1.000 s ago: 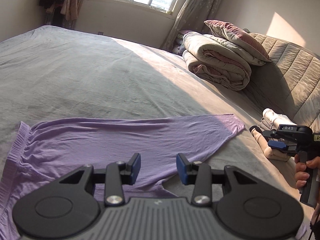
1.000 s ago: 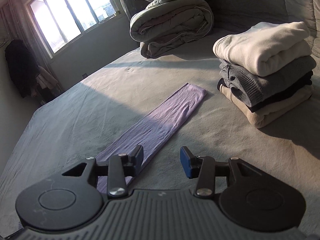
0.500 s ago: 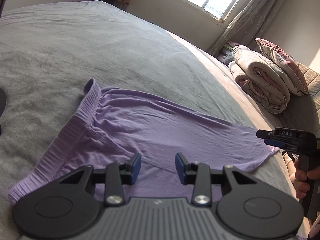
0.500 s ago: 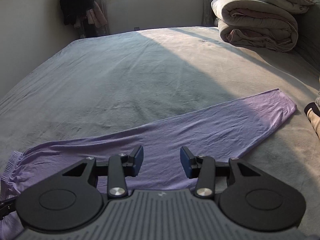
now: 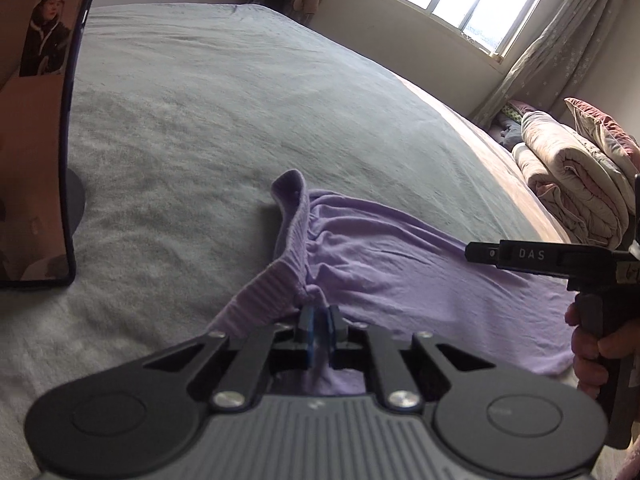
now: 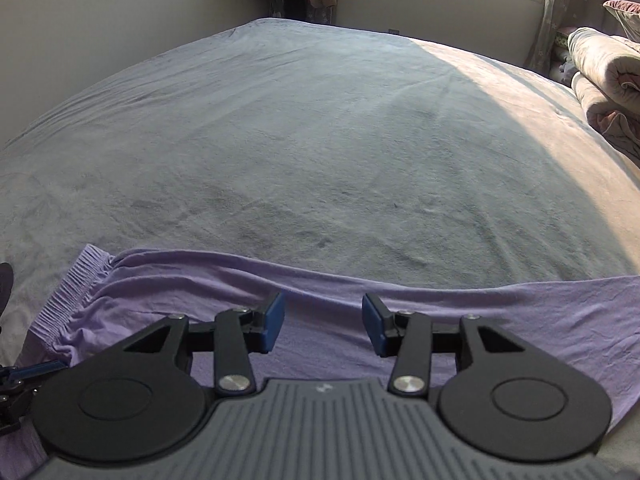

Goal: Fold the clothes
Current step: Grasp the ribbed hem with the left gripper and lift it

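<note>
Thin lilac jersey trousers with a ribbed elastic waistband (image 5: 384, 256) lie stretched flat across the grey bed (image 5: 224, 120), waistband end near the person, leg running off toward the folded quilts (image 5: 568, 184) at the headboard side. Fabric looks light, limp and stretchy; it will sag and crease the moment it is lifted and slide easily over the bedcover. The waistband (image 6: 68, 292) is the thickest, grippiest part, so best hold is there, with a second hold further along the leg to keep it taut.

Left tongs (image 5: 318, 322) have just been closing and now pinch a bunch of cloth right at the waistband corner, pads fully together on it. Right tongs (image 6: 323, 322) sit about half open over the mid-leg, nothing between the pads, not pressing the cloth.

Hard to read: trouser hem is hidden behind the right tool in the left view and cut off at the frame edge in the right view. Near edge of the garment sits under both tool bodies. How many layers the left pinch has caught, cannot tell. A dark-framed screen (image 5: 36, 120) is cropped at left.
</note>
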A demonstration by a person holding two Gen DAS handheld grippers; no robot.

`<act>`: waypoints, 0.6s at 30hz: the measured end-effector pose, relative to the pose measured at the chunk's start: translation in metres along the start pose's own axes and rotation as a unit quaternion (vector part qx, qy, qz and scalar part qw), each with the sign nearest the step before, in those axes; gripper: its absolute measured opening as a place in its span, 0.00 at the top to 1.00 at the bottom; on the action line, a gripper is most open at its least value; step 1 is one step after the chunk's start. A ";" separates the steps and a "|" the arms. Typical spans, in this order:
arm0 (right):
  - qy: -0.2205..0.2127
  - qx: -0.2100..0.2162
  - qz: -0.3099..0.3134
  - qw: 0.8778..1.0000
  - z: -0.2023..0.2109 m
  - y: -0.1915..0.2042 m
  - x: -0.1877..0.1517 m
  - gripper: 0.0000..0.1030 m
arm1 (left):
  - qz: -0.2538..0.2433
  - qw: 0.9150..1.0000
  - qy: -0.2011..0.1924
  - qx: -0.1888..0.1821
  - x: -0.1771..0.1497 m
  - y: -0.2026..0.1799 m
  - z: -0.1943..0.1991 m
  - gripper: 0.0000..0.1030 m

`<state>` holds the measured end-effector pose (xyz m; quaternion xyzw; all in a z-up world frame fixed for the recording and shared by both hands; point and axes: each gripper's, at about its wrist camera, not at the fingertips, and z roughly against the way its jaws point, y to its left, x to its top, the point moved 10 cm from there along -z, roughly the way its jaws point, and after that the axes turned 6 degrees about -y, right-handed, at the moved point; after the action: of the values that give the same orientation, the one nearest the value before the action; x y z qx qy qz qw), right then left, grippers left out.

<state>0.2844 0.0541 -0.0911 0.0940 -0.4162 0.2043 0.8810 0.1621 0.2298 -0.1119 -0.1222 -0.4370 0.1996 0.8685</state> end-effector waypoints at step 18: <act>0.025 0.085 0.125 0.988 -0.053 0.036 0.013 0.36 | 0.018 1.000 0.007 -0.015 0.004 0.006 0.001 1.00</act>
<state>0.3124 0.1080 -0.1146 0.1109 -0.3840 0.3498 0.8473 0.1622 0.2372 -0.1111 -0.1444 -0.4313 0.2074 0.8661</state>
